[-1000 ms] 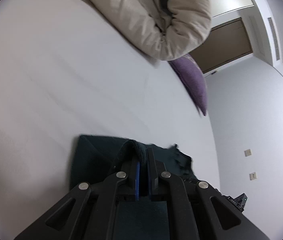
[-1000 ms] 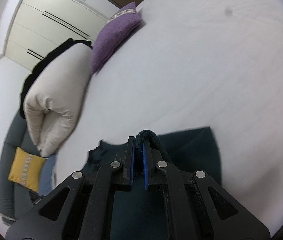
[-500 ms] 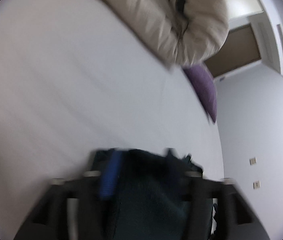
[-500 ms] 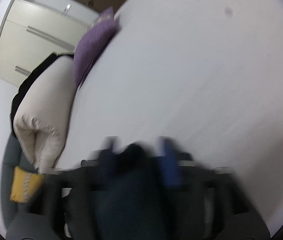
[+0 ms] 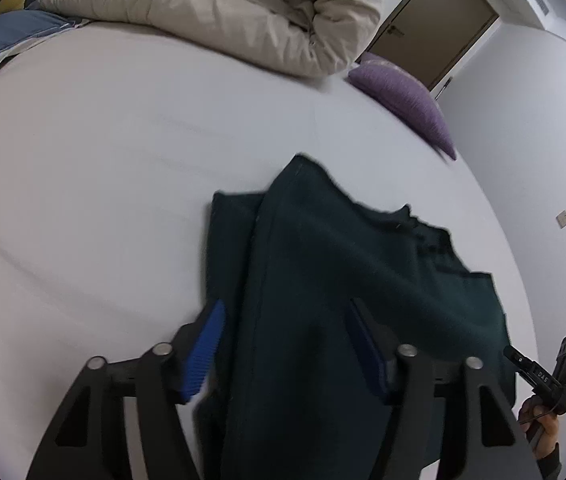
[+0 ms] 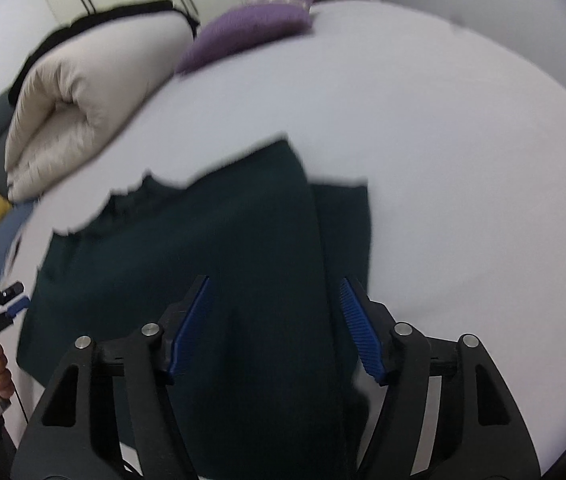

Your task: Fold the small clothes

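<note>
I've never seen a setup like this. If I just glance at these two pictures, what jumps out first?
The dark green garment catches the eye first, lying folded on the white bed. Next come the left gripper and right gripper, each low in its own view with blue-padded fingers spread wide over the cloth. At the far edge of the bed lie a rolled beige duvet and a purple cushion.

A bed [image 5: 83, 168] with a smooth white sheet carries everything. A dark green garment [image 5: 343, 280] lies flat on it, 1 layer folded over another so a narrower strip shows along one edge. At the far end rest a rolled beige duvet [image 5: 219, 8] and, just beside it, 1 purple cushion [image 5: 407, 100].
</note>
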